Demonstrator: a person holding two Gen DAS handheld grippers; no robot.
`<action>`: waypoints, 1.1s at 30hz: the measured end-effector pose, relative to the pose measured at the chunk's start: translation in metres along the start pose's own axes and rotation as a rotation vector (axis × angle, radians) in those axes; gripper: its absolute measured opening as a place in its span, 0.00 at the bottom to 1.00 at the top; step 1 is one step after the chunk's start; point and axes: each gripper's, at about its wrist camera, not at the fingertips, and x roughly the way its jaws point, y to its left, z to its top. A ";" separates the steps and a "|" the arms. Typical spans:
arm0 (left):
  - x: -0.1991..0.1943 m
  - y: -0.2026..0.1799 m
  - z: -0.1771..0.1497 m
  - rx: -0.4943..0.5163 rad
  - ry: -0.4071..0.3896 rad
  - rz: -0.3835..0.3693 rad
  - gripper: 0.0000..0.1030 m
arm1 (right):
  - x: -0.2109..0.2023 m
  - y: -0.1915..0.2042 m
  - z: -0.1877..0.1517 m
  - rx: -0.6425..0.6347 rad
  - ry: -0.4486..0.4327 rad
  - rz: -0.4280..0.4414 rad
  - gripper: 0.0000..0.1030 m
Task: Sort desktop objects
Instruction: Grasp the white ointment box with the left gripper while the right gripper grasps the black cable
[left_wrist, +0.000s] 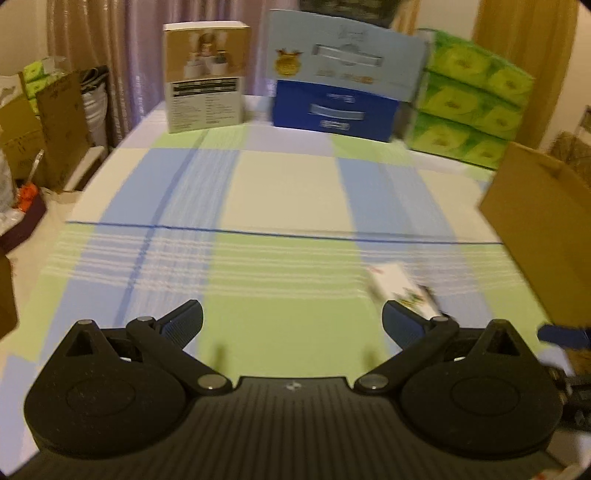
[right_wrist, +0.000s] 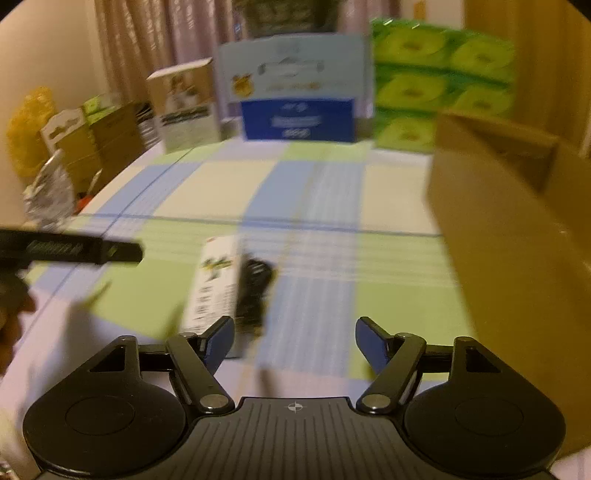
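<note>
We see our left gripper (left_wrist: 291, 321) at the bottom of the left wrist view, with its two blue-padded fingers (left_wrist: 184, 325) spread wide and nothing between them. Our right gripper (right_wrist: 295, 341) sits at the bottom of the right wrist view, and its jaws are wide apart and empty too.

Both hang over a checked cloth in green, blue and cream (left_wrist: 280, 192) that covers the table. A small white carton with a green picture on it (left_wrist: 402, 291) lies flat on the cloth, in the lower right of the left wrist view, just past the right finger. In the right wrist view it is left of the middle, and a small black thing (right_wrist: 255, 291) lies right beside it. The writing on the carton is too blurry to read.

A plain brown cardboard box (right_wrist: 509, 221) stands at the right edge. At the top of the frame stand a tan and white box with small print (left_wrist: 205, 75), a blue box with a gold badge (left_wrist: 340, 74) and a stack of green tissue packs (left_wrist: 469, 99). None of their words can be read.
</note>
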 end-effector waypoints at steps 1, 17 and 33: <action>-0.003 -0.007 -0.003 0.005 -0.002 -0.014 0.98 | -0.001 -0.005 0.000 0.015 -0.006 -0.002 0.70; 0.031 -0.065 -0.024 0.104 0.071 -0.051 0.92 | 0.019 -0.032 -0.005 0.106 0.041 -0.038 0.78; 0.030 -0.080 -0.030 0.159 0.091 -0.088 0.90 | 0.016 -0.049 0.000 0.268 -0.001 -0.022 0.90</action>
